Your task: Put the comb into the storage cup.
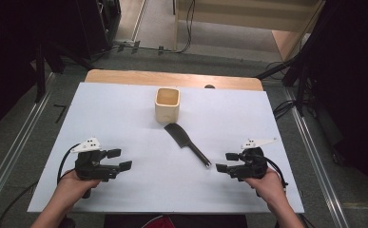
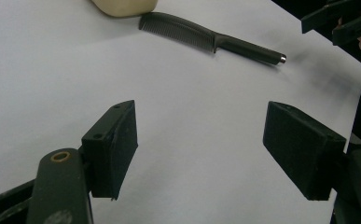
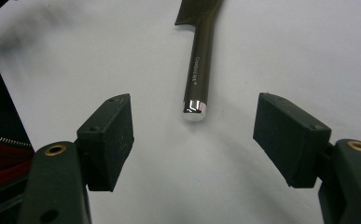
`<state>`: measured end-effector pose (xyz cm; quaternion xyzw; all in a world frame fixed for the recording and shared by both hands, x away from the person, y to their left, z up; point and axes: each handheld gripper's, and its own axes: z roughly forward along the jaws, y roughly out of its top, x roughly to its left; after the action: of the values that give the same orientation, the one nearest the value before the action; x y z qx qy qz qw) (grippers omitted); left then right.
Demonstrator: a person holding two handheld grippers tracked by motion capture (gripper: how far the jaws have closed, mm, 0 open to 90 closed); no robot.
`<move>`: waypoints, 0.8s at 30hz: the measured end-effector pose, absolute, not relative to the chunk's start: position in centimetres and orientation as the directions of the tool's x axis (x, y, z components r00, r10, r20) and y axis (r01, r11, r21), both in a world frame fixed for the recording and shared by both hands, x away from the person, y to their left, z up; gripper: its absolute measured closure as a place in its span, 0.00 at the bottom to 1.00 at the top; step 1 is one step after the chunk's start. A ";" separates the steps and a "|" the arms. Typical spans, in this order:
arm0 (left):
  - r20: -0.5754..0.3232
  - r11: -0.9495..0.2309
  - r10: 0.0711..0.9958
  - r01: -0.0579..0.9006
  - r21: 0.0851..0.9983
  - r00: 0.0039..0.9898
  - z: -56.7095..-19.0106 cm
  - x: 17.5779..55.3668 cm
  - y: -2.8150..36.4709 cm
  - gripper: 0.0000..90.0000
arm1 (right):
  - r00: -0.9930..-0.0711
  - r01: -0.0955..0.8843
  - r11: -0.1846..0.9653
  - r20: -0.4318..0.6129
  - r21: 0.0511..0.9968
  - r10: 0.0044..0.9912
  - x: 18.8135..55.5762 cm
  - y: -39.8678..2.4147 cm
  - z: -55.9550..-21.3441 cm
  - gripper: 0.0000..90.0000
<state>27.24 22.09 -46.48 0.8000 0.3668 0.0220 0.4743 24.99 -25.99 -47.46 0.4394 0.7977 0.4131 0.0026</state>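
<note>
The left hand-held gripper (image 1: pixel 119 159) rested low over the near-left part of the white tabletop (image 1: pixel 124 114), its jaws spread wide with nothing between them, and pointed toward the middle of the surface. At centre, toward the far edge, stood a cream square cup (image 1: pixel 167 105), open at the top and, as far as the high view showed, empty. Just in front of it lay the dark comb (image 1: pixel 185 143), flat on the tabletop, its toothed end close beside the cup's base and its slim handle running toward the near right, ending in a small bright metal cap (image 3: pixel 194 110). The right hand-held gripper (image 1: pixel 226 162) sat at the near right, jaws likewise apart and empty, aimed along the comb's length with the capped handle end lying just ahead of the gap between the jaws and not yet inside it. The step in hand appeared to be taking up the comb by its handle. To do this well, the right hand-held gripper would best advance along the handle until the pads stood on either side of it, past the slippery cap, keeping low so the lower edges skimmed the surface, and close squarely across the handle's narrow width rather than on the teeth.
</note>
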 end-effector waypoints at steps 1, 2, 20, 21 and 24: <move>-0.302 -0.290 0.611 0.562 0.774 0.731 -46.5 27.3 22.1 0.31 | -0.611 0.699 0.267 0.359 0.663 0.706 24.9 -26.1 -47.5 0.30; -0.286 -0.303 0.618 0.557 0.774 0.733 -46.5 27.2 22.1 0.31 | -0.611 0.698 0.265 0.359 0.665 0.706 24.7 -26.2 -47.6 0.30; -0.328 -0.335 0.588 0.592 0.733 0.739 -46.7 27.7 22.4 0.27 | -0.594 0.716 0.253 0.378 0.651 0.710 24.4 -26.9 -48.3 0.26; -0.337 -0.328 0.585 0.596 0.733 0.738 -46.7 27.7 22.4 0.27 | -0.592 0.716 0.249 0.378 0.652 0.711 24.5 -26.9 -48.3 0.25; -0.342 -0.326 0.584 0.599 0.731 0.736 -46.7 27.8 22.4 0.27 | -0.586 0.717 0.246 0.374 0.652 0.719 24.7 -26.8 -48.0 0.23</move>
<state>27.76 22.37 -46.66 0.8143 0.3633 -0.0081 0.4526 24.72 -26.76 -48.02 0.4548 0.7893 0.4125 0.0009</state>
